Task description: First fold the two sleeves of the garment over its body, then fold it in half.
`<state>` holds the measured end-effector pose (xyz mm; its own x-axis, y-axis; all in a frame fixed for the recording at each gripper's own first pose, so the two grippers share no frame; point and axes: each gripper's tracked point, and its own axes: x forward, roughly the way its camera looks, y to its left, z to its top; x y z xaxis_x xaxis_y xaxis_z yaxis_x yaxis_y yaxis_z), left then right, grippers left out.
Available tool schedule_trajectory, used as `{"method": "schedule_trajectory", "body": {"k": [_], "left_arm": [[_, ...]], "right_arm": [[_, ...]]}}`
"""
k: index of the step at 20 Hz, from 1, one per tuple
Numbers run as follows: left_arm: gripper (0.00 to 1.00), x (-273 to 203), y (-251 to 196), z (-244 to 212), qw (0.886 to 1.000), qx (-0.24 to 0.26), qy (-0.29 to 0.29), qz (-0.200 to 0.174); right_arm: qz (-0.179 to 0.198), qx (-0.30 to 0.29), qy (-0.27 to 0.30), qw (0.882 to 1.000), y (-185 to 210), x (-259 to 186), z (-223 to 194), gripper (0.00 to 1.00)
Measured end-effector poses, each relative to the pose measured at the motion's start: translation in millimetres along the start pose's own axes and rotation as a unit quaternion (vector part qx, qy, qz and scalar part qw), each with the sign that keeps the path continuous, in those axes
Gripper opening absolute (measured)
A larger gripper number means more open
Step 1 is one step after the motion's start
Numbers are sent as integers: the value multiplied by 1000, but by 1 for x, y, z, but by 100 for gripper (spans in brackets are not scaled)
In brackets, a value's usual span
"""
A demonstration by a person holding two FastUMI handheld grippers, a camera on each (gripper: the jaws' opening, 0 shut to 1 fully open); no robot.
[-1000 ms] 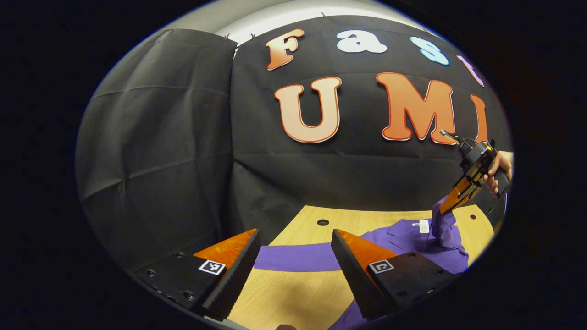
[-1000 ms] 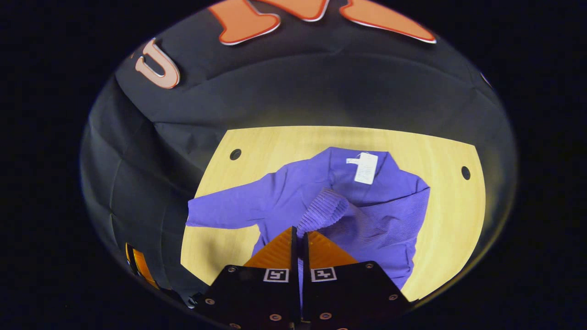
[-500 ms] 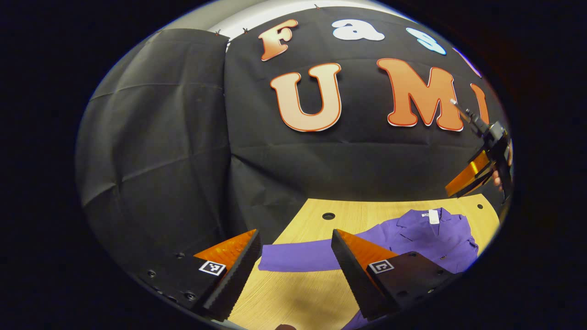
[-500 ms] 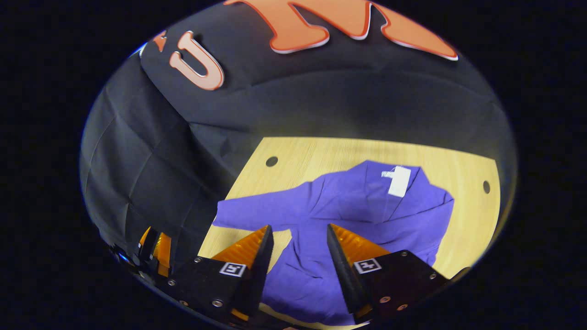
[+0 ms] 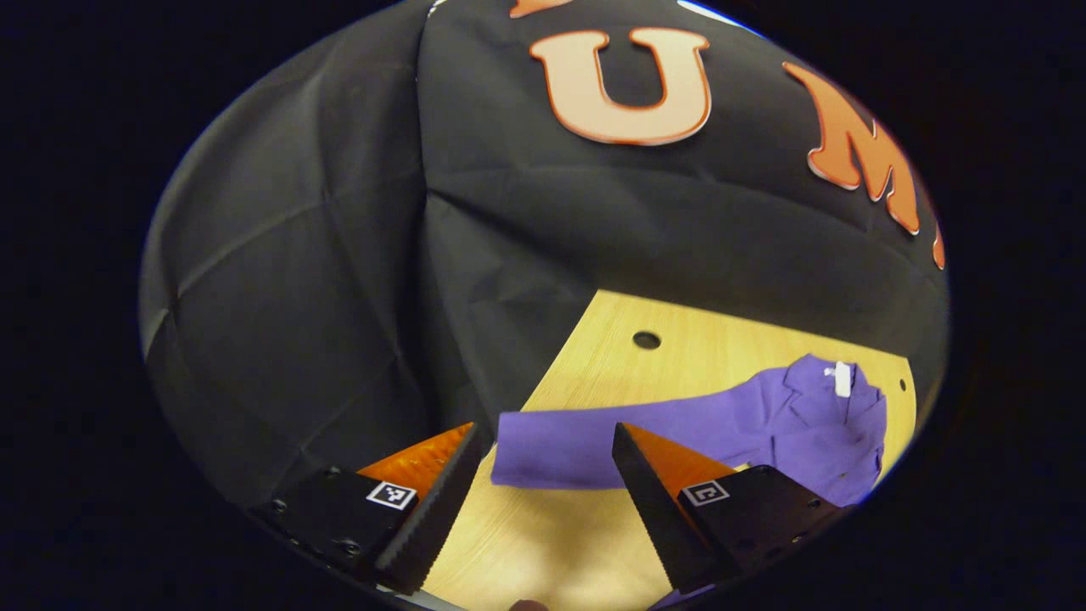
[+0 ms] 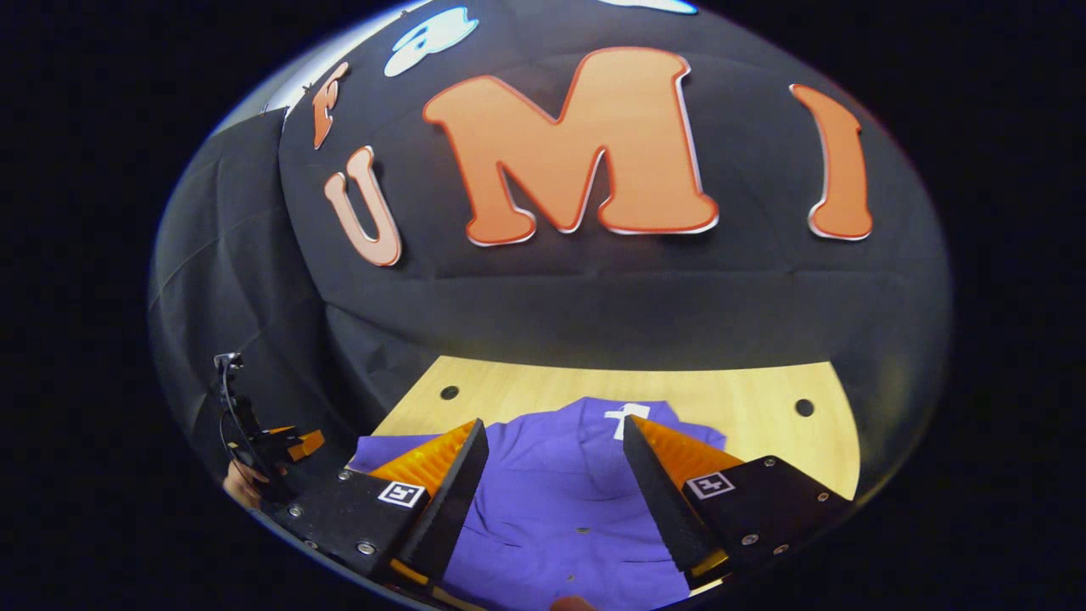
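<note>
A purple garment (image 5: 789, 424) lies on the wooden table (image 5: 628, 373), collar and white tag (image 5: 842, 379) toward the far side. One long sleeve (image 5: 577, 445) stretches flat to the left. My left gripper (image 5: 547, 450) hovers open just above that sleeve's cuff end, holding nothing. In the right gripper view the garment's body (image 6: 556, 501) spreads below my right gripper (image 6: 553, 445), which stands open and empty over it, with the tag (image 6: 626, 418) just beyond. The other gripper (image 6: 288, 445) and a hand (image 6: 242, 490) show at the far left of that view.
The table (image 6: 738, 399) has small round holes (image 5: 646, 340) (image 6: 804, 407) near its far corners. Black cloth walls close in behind and to the left. Bare wood lies in front of the sleeve and to the right of the garment.
The right gripper let go of the right sleeve, which now lies folded on the body, then opened and lifted back. The left gripper tipped downward toward the left sleeve's cuff.
</note>
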<state>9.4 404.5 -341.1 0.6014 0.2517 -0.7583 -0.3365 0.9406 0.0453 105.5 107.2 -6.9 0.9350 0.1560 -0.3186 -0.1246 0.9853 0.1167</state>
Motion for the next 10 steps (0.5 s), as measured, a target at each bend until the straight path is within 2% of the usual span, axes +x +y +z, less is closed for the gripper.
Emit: {"method": "schedule_trajectory", "body": {"k": [4, 5, 6, 10], "left_arm": [[97, 44, 14, -28, 996, 43, 78, -9], [100, 53, 11, -34, 994, 45, 96, -13], [97, 67, 6, -42, 992, 42, 116, -22], [97, 101, 6, -65, 981, 21, 189, -39]], "right_arm": [[-48, -1, -38, 998, -30, -37, 2, 96], [-60, 2, -46, 997, -36, -47, -1, 96], [-68, 4, -54, 996, -41, -56, -2, 96], [-109, -1, -77, 991, -57, -89, -7, 95]]}}
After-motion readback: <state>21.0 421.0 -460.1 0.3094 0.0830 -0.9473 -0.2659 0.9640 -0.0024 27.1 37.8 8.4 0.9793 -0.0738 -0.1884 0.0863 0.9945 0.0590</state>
